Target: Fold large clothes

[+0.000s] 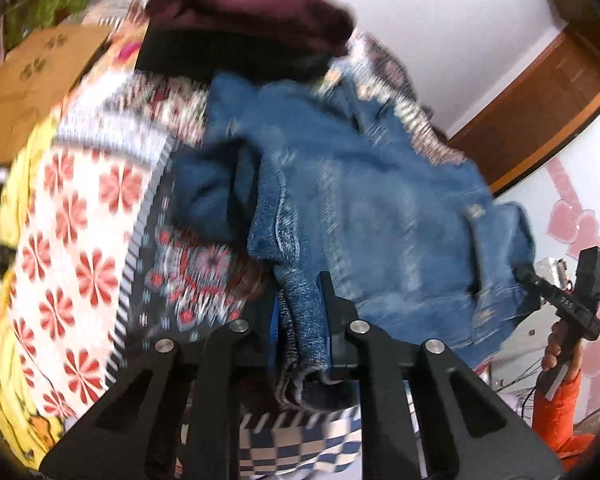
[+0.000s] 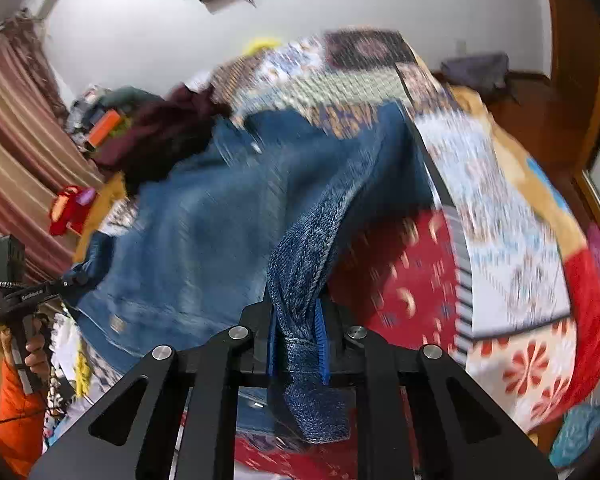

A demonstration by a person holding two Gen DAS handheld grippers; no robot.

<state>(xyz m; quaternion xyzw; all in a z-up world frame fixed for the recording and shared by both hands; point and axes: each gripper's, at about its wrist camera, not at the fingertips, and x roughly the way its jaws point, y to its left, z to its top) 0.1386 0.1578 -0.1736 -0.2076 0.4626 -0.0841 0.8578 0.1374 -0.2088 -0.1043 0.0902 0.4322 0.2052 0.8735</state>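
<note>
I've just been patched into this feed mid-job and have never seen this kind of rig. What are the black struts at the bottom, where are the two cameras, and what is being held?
There is no robot arm: a person carries a hand-held gripper in each hand, each with a fisheye camera looking forward along its fingers. The black struts are each gripper's own frame.

In the left wrist view, the left gripper is shut on an edge of the blue denim garment. In the right wrist view, the right gripper is shut on another edge of it.

The denim hangs between them over a patterned blanket on a bed. A maroon garment lies further back. Both pictures are motion-blurred.
</note>
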